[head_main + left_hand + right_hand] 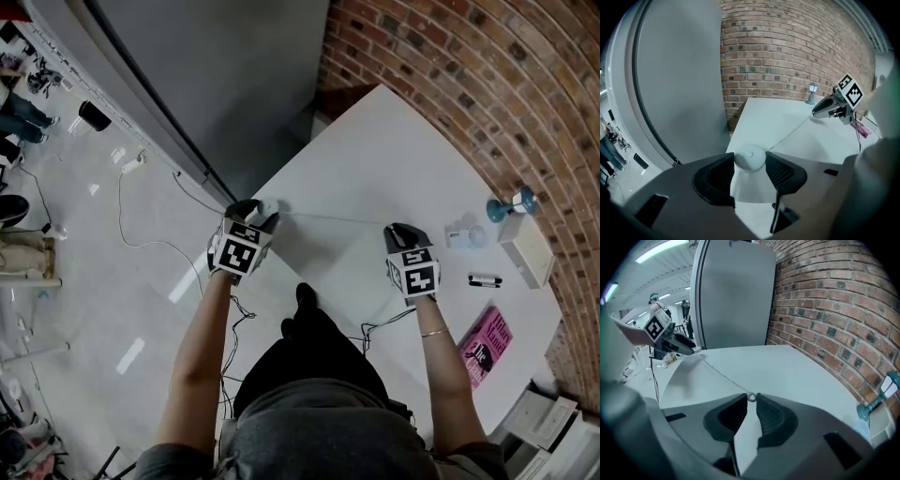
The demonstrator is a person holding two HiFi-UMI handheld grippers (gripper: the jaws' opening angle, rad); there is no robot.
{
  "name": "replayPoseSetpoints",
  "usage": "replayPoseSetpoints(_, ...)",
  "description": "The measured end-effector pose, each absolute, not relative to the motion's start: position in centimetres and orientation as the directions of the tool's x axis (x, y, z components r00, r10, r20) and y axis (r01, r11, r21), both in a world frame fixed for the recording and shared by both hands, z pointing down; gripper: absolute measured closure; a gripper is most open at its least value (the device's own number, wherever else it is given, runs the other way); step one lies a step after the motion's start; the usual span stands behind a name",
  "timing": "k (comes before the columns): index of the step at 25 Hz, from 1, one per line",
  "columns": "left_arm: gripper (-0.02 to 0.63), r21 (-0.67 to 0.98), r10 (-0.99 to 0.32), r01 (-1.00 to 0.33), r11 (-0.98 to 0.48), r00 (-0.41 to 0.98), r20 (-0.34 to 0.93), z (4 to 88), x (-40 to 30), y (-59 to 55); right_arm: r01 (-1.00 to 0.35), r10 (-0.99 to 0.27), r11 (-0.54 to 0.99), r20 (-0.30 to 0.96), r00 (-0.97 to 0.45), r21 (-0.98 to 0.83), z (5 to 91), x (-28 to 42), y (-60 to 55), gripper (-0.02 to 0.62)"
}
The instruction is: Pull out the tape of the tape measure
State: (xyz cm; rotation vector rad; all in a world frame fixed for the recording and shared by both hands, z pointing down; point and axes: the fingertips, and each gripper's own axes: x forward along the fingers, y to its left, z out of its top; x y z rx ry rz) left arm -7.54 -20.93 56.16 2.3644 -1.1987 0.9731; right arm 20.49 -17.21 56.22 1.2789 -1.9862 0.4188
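A small round white tape measure (750, 157) sits clamped between the pads of my left gripper (750, 161), which hovers at the white table's left corner (251, 217). A thin pale tape (333, 218) runs out of it across the table to my right gripper (398, 231). There the tape's small ring end (752, 397) is pinched between the tips of the right gripper (752, 398). The tape (719, 373) is stretched taut between the two grippers, and the same line of tape (790, 133) shows in the left gripper view.
On the white table (375, 159) at the right lie a white box (527, 248), a teal lamp figure (511, 204), a small white object (466, 234), a black marker (484, 280) and a pink book (485, 344). A brick wall (487, 84) bounds the far side; a grey panel (197, 75) stands at left.
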Motion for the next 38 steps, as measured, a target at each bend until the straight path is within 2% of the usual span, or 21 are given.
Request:
replayPoseSetpoints(12, 0.386, -0.033, -0.574, -0.81, -0.586, 0.386, 0.722, 58.0, -7.4, -22.1, -0.897, -0.632, 0.425, 0.749, -0.198, 0.122, 58.4, 21.4, -18.9, 0.525)
replayPoseSetpoints(15, 0.385, -0.035, -0.577, -0.817, -0.575, 0.375, 0.726, 58.1, -7.7, -22.2, -0.903, -0.638, 0.406, 0.752, -0.168, 0.143, 58.7, 22.1, -19.2, 0.574)
replayPoseSetpoints(31, 0.383, -0.037, -0.57, -0.82, -0.572, 0.365, 0.736, 58.7, -7.7, -21.7, -0.917, -0.646, 0.384, 0.741, -0.184, 0.107, 58.6, 22.4, -18.9, 0.56)
replayPoseSetpoints(38, 0.377, -0.009, -0.613, -0.852, -0.523, 0.369, 0.698, 57.2, -8.0, -21.4, -0.928, -0.669, 0.368, 0.709, -0.224, 0.054, 57.1, 21.4, -18.7, 0.56)
